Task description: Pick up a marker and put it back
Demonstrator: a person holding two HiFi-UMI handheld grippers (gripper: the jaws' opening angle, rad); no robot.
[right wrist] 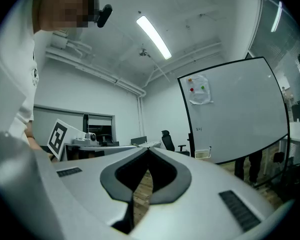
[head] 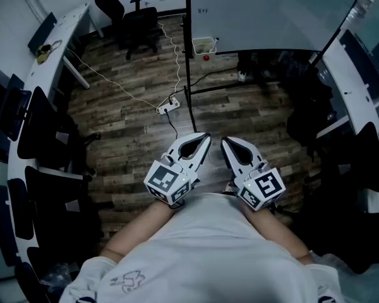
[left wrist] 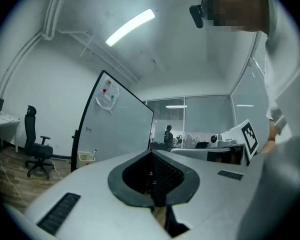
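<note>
**Floor.** Dark wood-grain plank floor: matt, with a streaked, rough-looking figure.

**Far centre.** Tall whiteboard in a thin black frame: smooth, faintly glossy panel.

**Near centre.** Left gripper and right gripper: smooth, matt shells of pale grey plastic. Their black inner pads are matt and finely ribbed (the ribbing shows clearly only in the left gripper view).

**Nearest.** White short-sleeved shirt: soft, matt cloth, lightly creased.

**Far left.** Black office chair: dull, dark upholstery.

**Left.** Curved white desk: smooth top.
</note>
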